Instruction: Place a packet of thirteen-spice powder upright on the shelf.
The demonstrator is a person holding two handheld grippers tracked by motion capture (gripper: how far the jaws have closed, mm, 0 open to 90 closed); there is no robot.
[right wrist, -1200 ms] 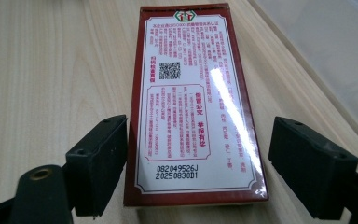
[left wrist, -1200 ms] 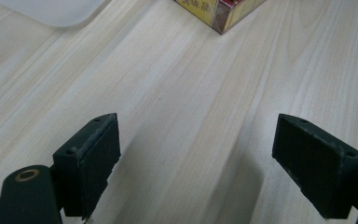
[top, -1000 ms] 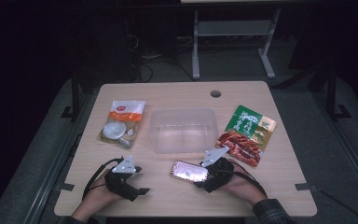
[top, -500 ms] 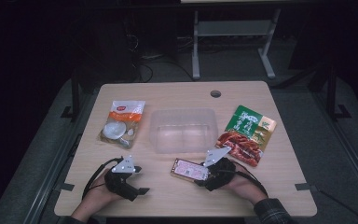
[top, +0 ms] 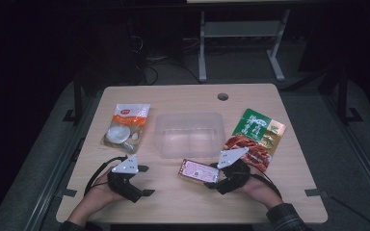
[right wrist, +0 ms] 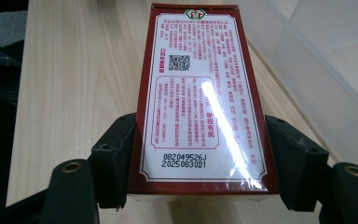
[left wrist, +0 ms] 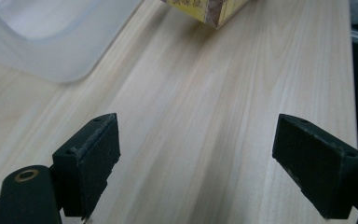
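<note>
Right gripper [right wrist: 200, 154] has its jaws clamped on the long sides of the red carton [right wrist: 200, 98], pads flush on both faces; they've just been closing in onto it, box between them. Box sticks out ahead of that gripper, printed face up, held near its end, so most of its length is cantilevered. In the high view the same red carton [top: 198, 171] sits just short of the clear plastic bin [top: 190, 132], which lies straight ahead of the gripper. My read: the step is lifting it over the near rim and setting it in. Keep the squeeze steady, since the glossy wrap looks slippery; lift enough to clear the rim before moving forward, keep the box level so it doesn't pivot in the pads, and lower it flat before releasing. Left gripper [top: 125, 175] sits idle off to the side on the wooden table [top: 173, 96], jaws spread wide with nothing between them; leave it parked.
</note>
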